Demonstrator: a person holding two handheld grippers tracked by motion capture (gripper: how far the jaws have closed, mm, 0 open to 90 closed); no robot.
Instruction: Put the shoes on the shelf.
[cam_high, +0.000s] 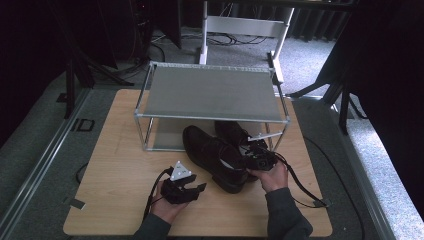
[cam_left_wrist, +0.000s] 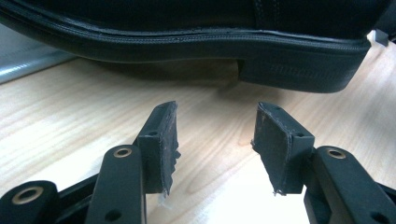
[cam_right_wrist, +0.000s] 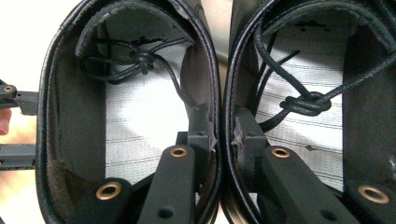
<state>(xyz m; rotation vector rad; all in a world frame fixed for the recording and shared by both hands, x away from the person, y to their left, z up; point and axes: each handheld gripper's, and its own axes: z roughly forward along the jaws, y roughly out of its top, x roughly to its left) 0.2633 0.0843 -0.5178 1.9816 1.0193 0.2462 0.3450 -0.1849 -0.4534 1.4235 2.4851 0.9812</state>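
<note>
Shoes (cam_high: 220, 155), a black pair, lie side by side at the middle of the wooden table (cam_high: 120, 170) in the high view, their toes pointing up-left toward the lower tier of a metal rack (cam_high: 210, 92) that stands at the table's far side. At the right of the pair, the right gripper (cam_high: 260, 159) sits at the heel ends, with the person's right hand (cam_high: 272, 176) behind it. In the right gripper view its jaws are clenched on the two inner walls of the shoes where these meet at the centre of the frame, one jaw inside the left shoe (cam_right_wrist: 126, 116) and the other inside the right shoe (cam_right_wrist: 308, 107), pinching the pair together; knotted laces (cam_right_wrist: 140, 58) lie inside each opening over pale grey insoles. The left gripper (cam_high: 192, 187) rests low at the lower middle of the high view, just left of the nearer shoe's heel, held by the left hand (cam_high: 165, 207). In the left gripper view its jaws stand released with bare tabletop between them, and the sole and heel (cam_left_wrist: 299, 70) of the nearer shoe cross the top of the frame, close ahead but apart from the pads.
</note>
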